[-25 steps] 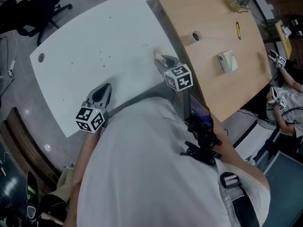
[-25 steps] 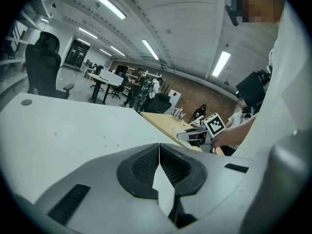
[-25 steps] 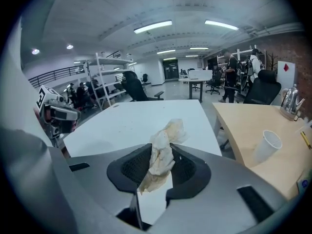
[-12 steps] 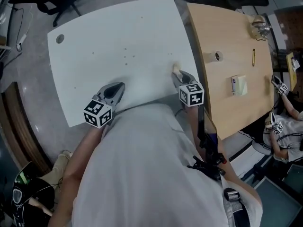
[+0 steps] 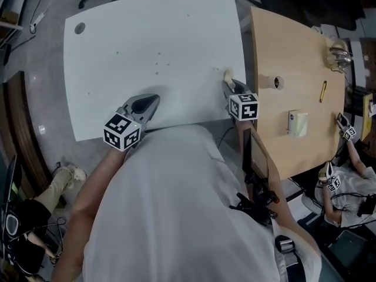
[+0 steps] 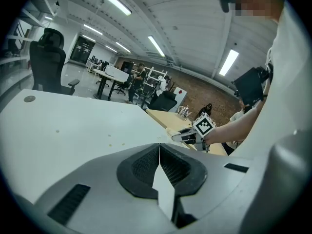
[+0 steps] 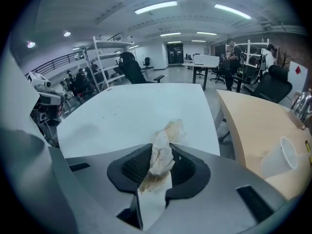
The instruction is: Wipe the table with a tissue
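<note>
A crumpled white tissue point(image 7: 163, 147), stained brownish, is pinched in my right gripper point(image 7: 161, 165), whose jaws have just closed a little further on it. In the head view the tissue point(image 5: 227, 74) sticks out ahead of the right gripper point(image 5: 230, 82), low over the right edge of the white table point(image 5: 117, 28). Small specks point(image 5: 158, 63) dot the tabletop. My left gripper point(image 5: 151, 100) hangs over the table's near edge; its jaws point(image 6: 159, 152) are shut with nothing between them. From the left gripper view the right gripper point(image 6: 181, 137) shows ahead, to the right.
A wooden table point(image 5: 294, 51) adjoins the white one on the right, with a white cup point(image 5: 276, 82), a pen point(image 5: 323, 91) and a small pack point(image 5: 296, 122) on it. Another person point(image 5: 346, 181) sits at the far right. A cable hole point(image 5: 79, 27) marks the far left corner.
The right gripper with the tissue has come down closer to the white table near its right edge. The head view has swung round. The left gripper stays by the near edge.
</note>
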Motion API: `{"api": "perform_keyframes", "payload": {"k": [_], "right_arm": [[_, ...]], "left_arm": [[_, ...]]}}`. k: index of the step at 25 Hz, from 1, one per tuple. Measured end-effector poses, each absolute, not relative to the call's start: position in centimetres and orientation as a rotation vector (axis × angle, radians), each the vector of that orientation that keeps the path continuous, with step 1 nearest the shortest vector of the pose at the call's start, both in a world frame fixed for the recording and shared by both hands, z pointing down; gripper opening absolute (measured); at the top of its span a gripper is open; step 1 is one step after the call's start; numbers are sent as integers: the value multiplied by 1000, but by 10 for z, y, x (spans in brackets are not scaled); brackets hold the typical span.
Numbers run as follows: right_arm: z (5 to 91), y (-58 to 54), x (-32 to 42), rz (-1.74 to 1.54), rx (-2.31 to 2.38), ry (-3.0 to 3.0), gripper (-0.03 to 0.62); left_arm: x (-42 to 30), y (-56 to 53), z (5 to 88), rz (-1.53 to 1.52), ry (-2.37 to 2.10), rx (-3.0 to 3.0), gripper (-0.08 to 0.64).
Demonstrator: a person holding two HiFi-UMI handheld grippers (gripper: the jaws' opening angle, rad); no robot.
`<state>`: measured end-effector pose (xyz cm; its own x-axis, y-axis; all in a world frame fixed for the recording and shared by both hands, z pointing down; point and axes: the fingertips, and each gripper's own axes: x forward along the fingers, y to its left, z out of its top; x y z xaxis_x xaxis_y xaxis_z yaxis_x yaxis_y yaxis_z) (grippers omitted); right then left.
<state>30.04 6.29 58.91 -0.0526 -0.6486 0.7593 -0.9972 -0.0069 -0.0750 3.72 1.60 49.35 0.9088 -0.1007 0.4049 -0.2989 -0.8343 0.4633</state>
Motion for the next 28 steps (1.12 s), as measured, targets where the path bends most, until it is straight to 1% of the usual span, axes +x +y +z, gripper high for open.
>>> {"api": "perform_keyframes", "payload": {"k": [8, 17, 28], "right_arm": [[607, 39, 324, 729, 1467, -1723, 98], [624, 35, 316, 675, 1320, -1726, 98], [624, 33, 309, 603, 1211, -1680, 92]], "left_arm": [[57, 18, 488, 524, -372, 2515, 8], [64, 18, 488, 539, -452, 2500, 8], [61, 27, 491, 560, -490, 2487, 8]]}}
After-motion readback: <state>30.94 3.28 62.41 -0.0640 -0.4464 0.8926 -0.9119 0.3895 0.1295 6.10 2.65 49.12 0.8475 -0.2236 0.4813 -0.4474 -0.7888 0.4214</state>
